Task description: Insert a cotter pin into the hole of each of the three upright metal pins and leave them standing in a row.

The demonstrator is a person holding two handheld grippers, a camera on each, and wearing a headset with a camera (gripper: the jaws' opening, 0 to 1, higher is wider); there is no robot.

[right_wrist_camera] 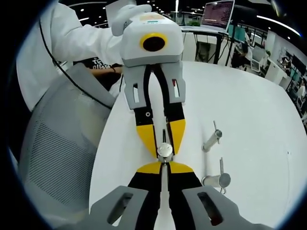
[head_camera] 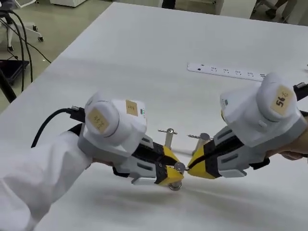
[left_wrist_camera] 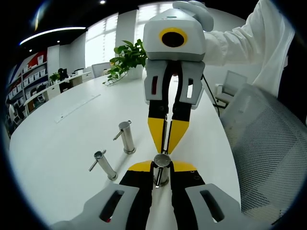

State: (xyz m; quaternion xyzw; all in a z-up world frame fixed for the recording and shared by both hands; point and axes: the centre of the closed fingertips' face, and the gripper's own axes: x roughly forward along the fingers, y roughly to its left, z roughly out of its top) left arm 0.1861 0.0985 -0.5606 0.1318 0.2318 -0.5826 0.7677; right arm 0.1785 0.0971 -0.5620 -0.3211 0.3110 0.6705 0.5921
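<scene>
My left gripper (head_camera: 173,169) (left_wrist_camera: 161,165) is shut on an upright metal pin (head_camera: 179,168) (left_wrist_camera: 161,170) (right_wrist_camera: 164,151) standing on the white table. My right gripper (head_camera: 191,167) (right_wrist_camera: 163,166) faces it nose to nose, shut on a thin cotter pin (left_wrist_camera: 166,138) (right_wrist_camera: 163,176) whose tip touches the top of the held metal pin. Behind them stand two more metal pins (head_camera: 169,137) (head_camera: 202,141) (left_wrist_camera: 127,137) (left_wrist_camera: 105,165), each with a cotter pin through its top.
A white power strip (head_camera: 225,71) lies further back on the table (head_camera: 134,57). A mesh office chair (left_wrist_camera: 259,143) stands at the table's edge, and a potted plant (left_wrist_camera: 125,57) sits at the far end. Cables and chair legs are on the floor at left.
</scene>
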